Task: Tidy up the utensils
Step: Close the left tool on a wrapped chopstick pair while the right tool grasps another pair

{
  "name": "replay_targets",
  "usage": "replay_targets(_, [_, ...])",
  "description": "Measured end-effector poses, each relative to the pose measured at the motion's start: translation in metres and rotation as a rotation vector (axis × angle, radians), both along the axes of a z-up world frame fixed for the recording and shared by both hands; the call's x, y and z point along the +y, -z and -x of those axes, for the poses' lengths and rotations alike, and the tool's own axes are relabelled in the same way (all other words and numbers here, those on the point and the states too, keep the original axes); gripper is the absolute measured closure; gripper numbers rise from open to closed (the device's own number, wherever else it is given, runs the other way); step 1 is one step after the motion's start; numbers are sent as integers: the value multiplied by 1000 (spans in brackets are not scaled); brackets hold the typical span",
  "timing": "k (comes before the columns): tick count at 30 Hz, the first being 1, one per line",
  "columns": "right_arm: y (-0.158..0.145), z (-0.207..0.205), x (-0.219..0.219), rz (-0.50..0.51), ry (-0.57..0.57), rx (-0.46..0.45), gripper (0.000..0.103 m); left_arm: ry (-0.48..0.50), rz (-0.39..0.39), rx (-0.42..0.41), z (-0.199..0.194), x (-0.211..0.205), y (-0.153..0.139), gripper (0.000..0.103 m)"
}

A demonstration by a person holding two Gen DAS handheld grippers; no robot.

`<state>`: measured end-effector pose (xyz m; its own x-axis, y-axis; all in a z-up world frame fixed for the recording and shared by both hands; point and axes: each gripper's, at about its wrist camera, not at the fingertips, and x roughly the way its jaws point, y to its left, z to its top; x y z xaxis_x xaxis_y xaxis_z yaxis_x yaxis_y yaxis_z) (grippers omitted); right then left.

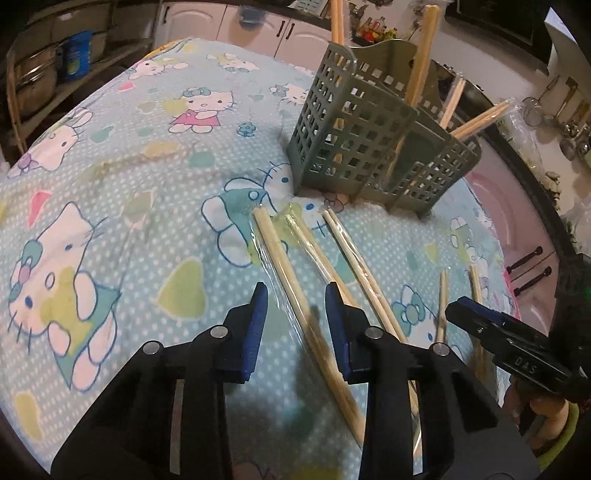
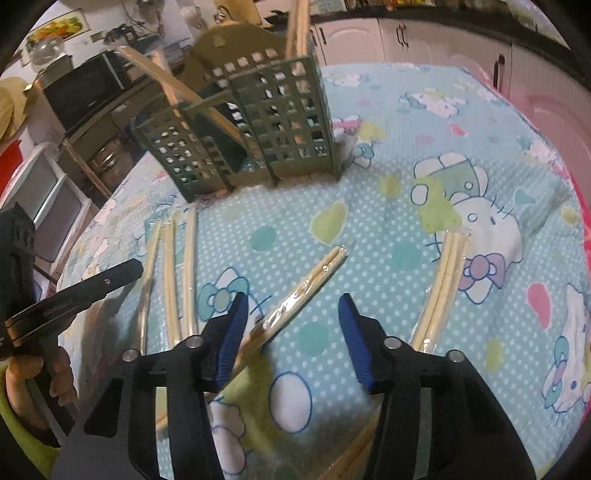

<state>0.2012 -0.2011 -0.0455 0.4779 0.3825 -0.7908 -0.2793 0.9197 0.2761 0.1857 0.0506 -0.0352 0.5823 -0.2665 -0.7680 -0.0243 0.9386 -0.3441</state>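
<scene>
A green slotted utensil caddy (image 1: 373, 147) stands on the Hello Kitty cloth (image 1: 129, 184) and holds several wrapped chopstick pairs. Several more wrapped chopstick pairs (image 1: 295, 295) lie on the cloth in front of it. My left gripper (image 1: 297, 295) is open and empty, low over one wrapped pair that runs between its fingers. In the right wrist view the caddy (image 2: 251, 125) stands ahead. My right gripper (image 2: 291, 306) is open and empty above a slanted wrapped pair (image 2: 306, 284). Another pair (image 2: 443, 288) lies to its right, and others (image 2: 173, 280) to its left.
The cloth-covered table (image 2: 480, 147) drops off at the edges. Kitchen cabinets (image 1: 258, 29) and shelves with pots (image 1: 37, 74) stand behind. The right gripper's body (image 1: 517, 350) shows at the left view's right edge; the left gripper's body (image 2: 55, 306) shows at the right view's left edge.
</scene>
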Motion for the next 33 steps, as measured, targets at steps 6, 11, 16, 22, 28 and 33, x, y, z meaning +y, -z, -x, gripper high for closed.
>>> replay_targets(6, [4, -18, 2, 11, 17, 29, 64, -13, -13, 24, -18, 7, 7, 85])
replay_targets(11, [6, -36, 1, -1, 40, 45, 70, -16, -14, 38, -33, 12, 11, 87])
replay_targets(16, [7, -49, 1, 5, 51, 49, 81, -26, -13, 48, -49, 16, 11, 90])
replay_targets(22, [7, -60, -1, -1, 44, 55, 89, -37, 15, 61, -64, 22, 11, 91])
replay_targets(28, [5, -62, -5, -19, 37, 60, 93, -45, 48, 74, -76, 30, 14, 95])
replay_targets(33, [-2, -56, -5, -49, 25, 42, 94, -55, 100, 77, -79, 40, 14, 99])
